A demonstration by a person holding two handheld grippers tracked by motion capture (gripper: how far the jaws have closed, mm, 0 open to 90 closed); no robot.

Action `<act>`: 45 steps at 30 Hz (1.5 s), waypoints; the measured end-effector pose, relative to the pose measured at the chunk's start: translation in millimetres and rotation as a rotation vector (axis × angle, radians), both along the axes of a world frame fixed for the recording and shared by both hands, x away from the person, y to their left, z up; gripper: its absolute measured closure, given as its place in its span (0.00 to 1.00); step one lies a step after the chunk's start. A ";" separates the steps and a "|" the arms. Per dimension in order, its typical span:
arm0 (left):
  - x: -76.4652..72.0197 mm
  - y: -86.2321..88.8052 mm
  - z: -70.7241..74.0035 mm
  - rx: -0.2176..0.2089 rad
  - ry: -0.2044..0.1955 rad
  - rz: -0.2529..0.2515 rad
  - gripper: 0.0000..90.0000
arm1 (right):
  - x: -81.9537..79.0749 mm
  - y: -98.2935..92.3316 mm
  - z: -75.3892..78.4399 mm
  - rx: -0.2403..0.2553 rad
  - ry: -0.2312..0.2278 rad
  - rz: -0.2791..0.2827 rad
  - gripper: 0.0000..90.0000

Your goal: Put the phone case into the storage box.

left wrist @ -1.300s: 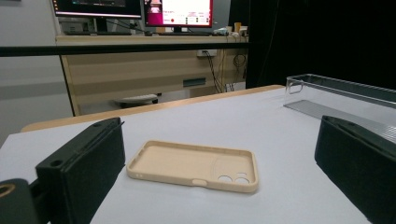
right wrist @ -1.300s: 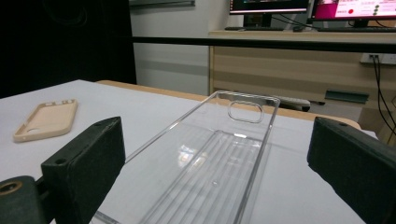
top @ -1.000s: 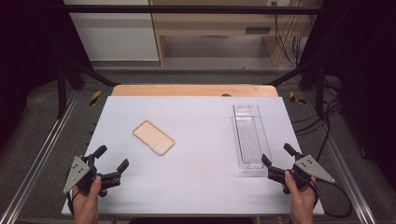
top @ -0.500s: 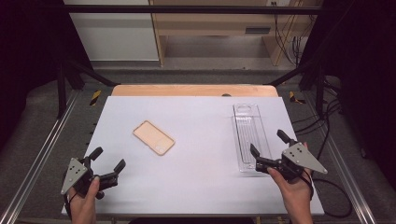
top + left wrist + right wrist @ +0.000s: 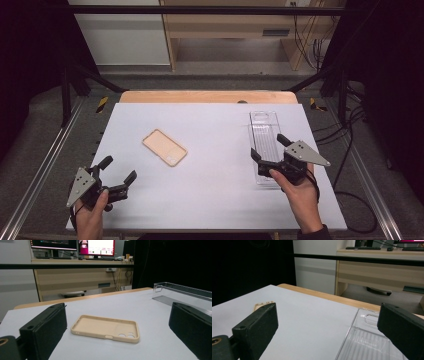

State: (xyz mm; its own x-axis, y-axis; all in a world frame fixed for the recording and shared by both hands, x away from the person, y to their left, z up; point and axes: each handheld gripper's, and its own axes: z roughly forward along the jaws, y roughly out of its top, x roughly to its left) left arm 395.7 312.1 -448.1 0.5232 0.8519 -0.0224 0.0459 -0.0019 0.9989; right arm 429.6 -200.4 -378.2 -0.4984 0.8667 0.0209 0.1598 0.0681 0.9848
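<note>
One long, clear plastic tray (image 5: 264, 145) lies lengthwise at the right side of the white table (image 5: 215, 200); its ribbed floor looks bare, with nothing inside that can be made out. One flat, beige phone case (image 5: 165, 147) lies left of centre, open side up, well apart from the tray. There are two hand-held grippers. The right hand-held gripper (image 5: 270, 149) hangs over the tray's near end, jaws spread wide, grasping nothing. The left hand-held gripper (image 5: 118, 170) sits near the table's front left corner, jaws likewise released and apart, aimed toward the case.
</note>
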 end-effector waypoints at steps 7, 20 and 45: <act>-0.5 0.6 0.0 0.000 0.001 0.001 0.01 | 1.6 1.2 -0.5 0.010 0.008 0.004 0.03; -0.7 0.2 0.2 0.008 -0.001 0.001 0.01 | 6.5 6.7 4.4 0.000 0.017 0.016 0.04; 14.1 -17.8 8.1 0.123 0.159 -0.076 0.54 | 16.9 10.1 15.5 0.007 0.026 0.023 0.04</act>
